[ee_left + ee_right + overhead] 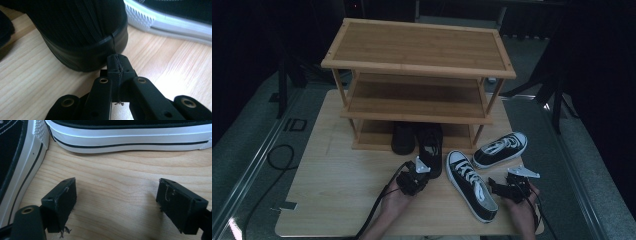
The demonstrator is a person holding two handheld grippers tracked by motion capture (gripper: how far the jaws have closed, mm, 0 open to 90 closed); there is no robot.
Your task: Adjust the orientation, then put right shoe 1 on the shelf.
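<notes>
Left gripper (117, 65), jaws pinched together and empty, sits at the black shoe's (82, 35) heel, likely nudging it into the bamboo shoe rack (417, 67). Right gripper (116, 202) waits wide open beside the near sneaker (471, 184), ready to grab it.

"ID" on floor (294, 125) left of table.

Black shoe (432, 150) blocking bottom shelf (372, 134) centre, sneakers (471, 184) crowding table (332, 190) right, left side open
</notes>
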